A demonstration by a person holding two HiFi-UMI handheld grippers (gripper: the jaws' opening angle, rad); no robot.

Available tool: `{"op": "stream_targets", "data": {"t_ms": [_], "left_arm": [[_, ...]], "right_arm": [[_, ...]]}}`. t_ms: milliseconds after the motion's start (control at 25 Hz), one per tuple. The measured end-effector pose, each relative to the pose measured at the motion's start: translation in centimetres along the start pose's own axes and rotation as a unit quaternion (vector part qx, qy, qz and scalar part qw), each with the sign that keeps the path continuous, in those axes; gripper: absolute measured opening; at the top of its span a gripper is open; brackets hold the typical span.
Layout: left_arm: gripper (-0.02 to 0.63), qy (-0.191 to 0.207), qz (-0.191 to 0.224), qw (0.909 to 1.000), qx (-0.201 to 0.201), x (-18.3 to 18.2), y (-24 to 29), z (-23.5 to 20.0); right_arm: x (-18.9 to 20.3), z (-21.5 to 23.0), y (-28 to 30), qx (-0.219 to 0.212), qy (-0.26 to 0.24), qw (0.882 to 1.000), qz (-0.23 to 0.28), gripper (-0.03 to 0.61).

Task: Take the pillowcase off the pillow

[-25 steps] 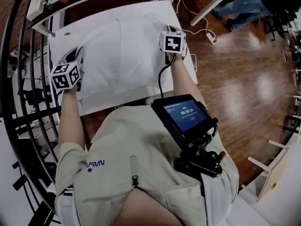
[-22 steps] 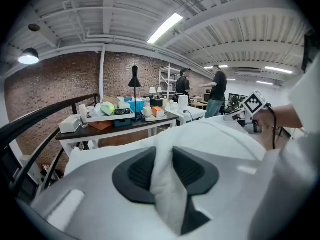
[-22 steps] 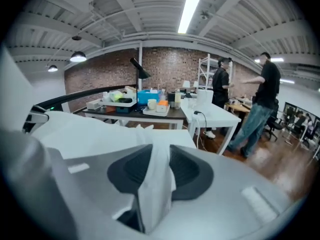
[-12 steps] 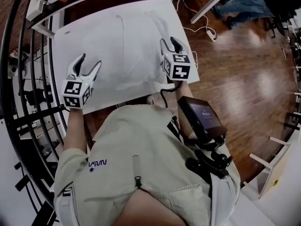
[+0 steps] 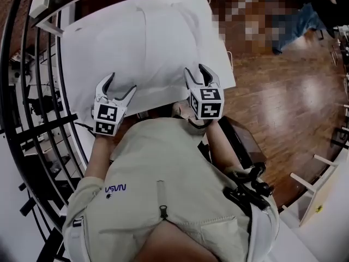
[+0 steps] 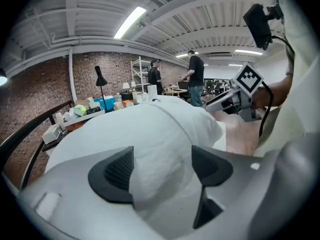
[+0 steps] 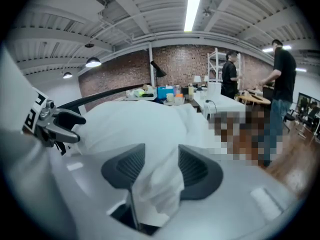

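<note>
Head view first: closest in, the left gripper (image 5: 121, 86) and right gripper (image 5: 197, 75) sit side by side at the near edge of the pillow (image 5: 142, 42). The pillow lies flat on the white bench (image 5: 220, 64) and covers most of it. The pillowcase (image 5: 163, 15) is fully on, so the task looks barely begun.

Both pairs of jaws have just been opening. In the left gripper view they stand wide apart, the pillow's rounded near end bulging into the gap with no pad pressing on it. In the right gripper view they are released too. A loose fold (image 7: 156, 184) of white cloth lies between the pads, and as far as I can judge it is not pinched.

The pillow should be light, soft and yielding. The case is thin, limp cloth that will bunch and slide over the filling. A good hold takes cloth only, at a hem or corner, while the other gripper pins the filling through the case. Farther out a seam line (image 5: 145, 29) crosses the pillow; whether that is the opening I cannot tell.

Bare bench shows only as a narrow strip on the right. A black railing (image 5: 32, 108) stands close on the left, and open wooden floor (image 5: 283, 91) lies to the right. Pulling toward the body or rightward looks freest.
</note>
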State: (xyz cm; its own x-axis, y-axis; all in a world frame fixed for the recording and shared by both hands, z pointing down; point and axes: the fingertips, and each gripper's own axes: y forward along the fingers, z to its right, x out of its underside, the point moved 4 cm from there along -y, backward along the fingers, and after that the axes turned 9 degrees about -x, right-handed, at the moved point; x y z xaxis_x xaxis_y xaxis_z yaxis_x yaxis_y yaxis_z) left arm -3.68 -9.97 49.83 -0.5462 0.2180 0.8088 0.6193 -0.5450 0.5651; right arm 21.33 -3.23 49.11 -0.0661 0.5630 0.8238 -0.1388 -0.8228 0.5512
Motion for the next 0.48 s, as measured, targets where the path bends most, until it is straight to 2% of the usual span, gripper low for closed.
{"op": "stream_targets", "data": {"t_ms": [200, 320, 400, 440, 480], "left_arm": [[0.351, 0.015, -0.008, 0.9997, -0.02, 0.9, 0.9, 0.0], [0.237, 0.034, -0.017, 0.9983, -0.046, 1.7, 1.6, -0.2], [0.146, 0.033, -0.02, 0.9976, -0.057, 2.2, 2.3, -0.2], [0.084, 0.035, -0.018, 0.9974, -0.06, 2.2, 2.4, -0.2], [0.035, 0.035, -0.012, 0.9973, -0.064, 1.8, 2.4, -0.2]], "right_arm": [[2.2, -2.2, -0.1, -0.027, -0.005, 0.999, -0.029, 0.236], [3.9, -3.7, 1.2, -0.039, -0.02, 0.997, -0.059, 0.242], [4.7, -4.1, 2.3, -0.03, -0.042, 0.996, -0.075, 0.241], [4.8, -4.1, 2.7, -0.021, -0.054, 0.995, -0.079, 0.213], [4.6, -4.0, 2.7, -0.011, -0.063, 0.995, -0.079, 0.12]]}}
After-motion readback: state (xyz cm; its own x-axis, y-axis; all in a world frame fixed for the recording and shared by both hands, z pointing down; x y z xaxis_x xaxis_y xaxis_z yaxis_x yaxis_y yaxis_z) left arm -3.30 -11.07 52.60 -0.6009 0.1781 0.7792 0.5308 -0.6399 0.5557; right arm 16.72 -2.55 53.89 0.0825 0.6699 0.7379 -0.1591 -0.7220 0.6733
